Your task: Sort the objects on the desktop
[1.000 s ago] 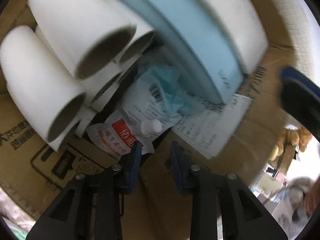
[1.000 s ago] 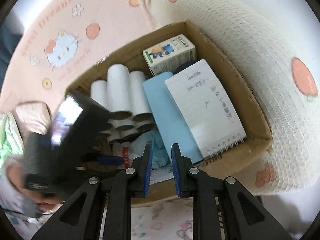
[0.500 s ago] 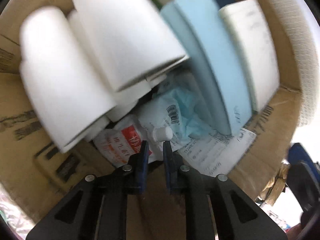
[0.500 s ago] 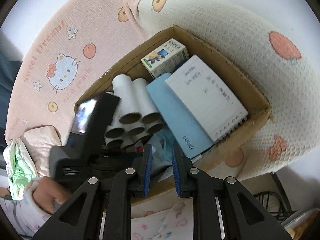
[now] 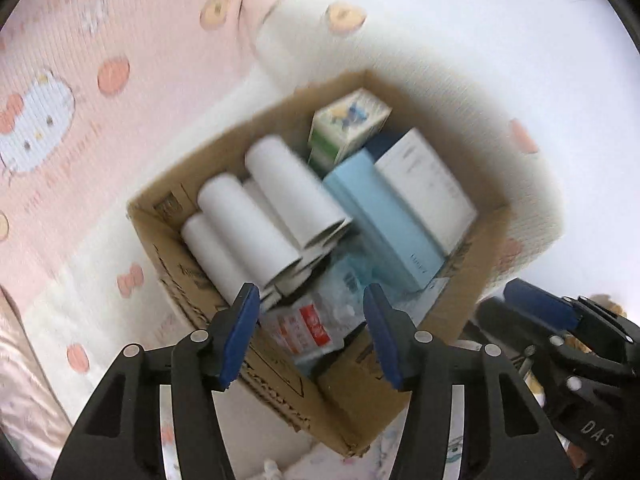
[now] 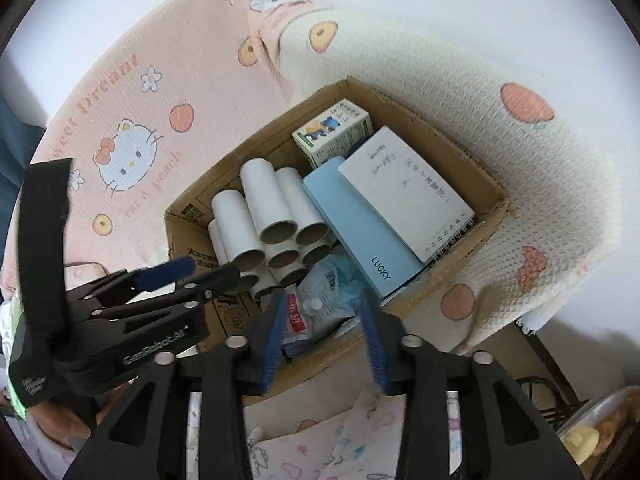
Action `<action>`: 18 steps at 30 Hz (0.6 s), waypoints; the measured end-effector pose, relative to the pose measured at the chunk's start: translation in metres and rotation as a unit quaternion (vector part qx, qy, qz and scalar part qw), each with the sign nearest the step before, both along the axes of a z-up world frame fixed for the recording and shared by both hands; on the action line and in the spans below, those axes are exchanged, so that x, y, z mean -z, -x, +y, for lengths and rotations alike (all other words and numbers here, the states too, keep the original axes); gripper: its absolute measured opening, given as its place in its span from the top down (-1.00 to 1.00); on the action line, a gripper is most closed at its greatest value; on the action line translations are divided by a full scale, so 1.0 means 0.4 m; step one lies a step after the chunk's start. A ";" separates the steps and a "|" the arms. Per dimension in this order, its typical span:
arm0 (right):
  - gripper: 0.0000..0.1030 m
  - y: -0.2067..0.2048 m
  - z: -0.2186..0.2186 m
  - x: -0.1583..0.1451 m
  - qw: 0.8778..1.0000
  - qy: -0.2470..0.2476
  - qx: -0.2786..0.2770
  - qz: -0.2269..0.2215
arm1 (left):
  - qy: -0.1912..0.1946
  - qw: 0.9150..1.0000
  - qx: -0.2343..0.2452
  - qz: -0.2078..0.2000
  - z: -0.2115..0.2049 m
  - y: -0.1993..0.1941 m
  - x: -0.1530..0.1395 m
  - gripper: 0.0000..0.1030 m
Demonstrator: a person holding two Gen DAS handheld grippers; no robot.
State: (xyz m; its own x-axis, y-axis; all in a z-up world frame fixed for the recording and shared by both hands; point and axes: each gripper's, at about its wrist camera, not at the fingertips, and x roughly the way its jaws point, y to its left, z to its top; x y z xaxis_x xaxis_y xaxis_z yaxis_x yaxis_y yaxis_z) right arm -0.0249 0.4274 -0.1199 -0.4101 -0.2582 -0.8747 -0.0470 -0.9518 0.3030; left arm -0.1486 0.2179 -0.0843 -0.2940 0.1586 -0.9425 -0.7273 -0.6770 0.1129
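Note:
A cardboard box [image 6: 486,184] [image 5: 352,400] holds several white paper tubes [image 6: 260,208] [image 5: 256,220], a blue LUCKY book [image 6: 360,232] [image 5: 384,216], a white spiral notebook [image 6: 404,196] [image 5: 428,188], a small printed carton [image 6: 332,132] [image 5: 348,120] and a red-and-white pouch [image 6: 294,314] [image 5: 304,328]. My left gripper [image 5: 310,320] is open and empty above the box's near edge; it also shows in the right wrist view [image 6: 200,270]. My right gripper [image 6: 322,324] is open and empty above the box front; it shows in the left wrist view [image 5: 532,304] at the right.
The box rests on a pink and cream Hello Kitty blanket [image 6: 132,120] [image 5: 60,100]. A crumpled blue mask [image 6: 340,276] lies beside the pouch. A patterned cloth [image 6: 320,448] lies below the box. A tray with food [image 6: 596,432] sits at the lower right.
Both grippers have opened and pulled back from the box. The left gripper was deep inside near the pouch and is now above the box's edge.

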 end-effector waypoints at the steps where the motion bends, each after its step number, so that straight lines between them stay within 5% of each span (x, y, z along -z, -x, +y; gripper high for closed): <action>1: 0.13 -0.011 -0.009 -0.009 1.000 -0.004 -0.001 0.004 | -0.010 1.000 0.007 0.007 -0.003 -0.010 -0.005 -0.13; 9: -0.07 -0.117 -0.127 -0.040 0.997 -0.067 -0.031 0.019 | 0.003 0.995 0.065 0.075 -0.074 -0.112 -0.032 -0.13; 14: -0.14 -0.169 -0.165 -0.064 0.995 -0.090 -0.033 0.026 | -0.026 0.998 0.047 0.025 -0.158 -0.124 -0.061 -0.13; 18: -0.19 -0.194 -0.180 -0.105 0.994 -0.098 -0.035 0.042 | -0.050 0.998 0.024 0.023 -0.207 -0.127 -0.099 -0.13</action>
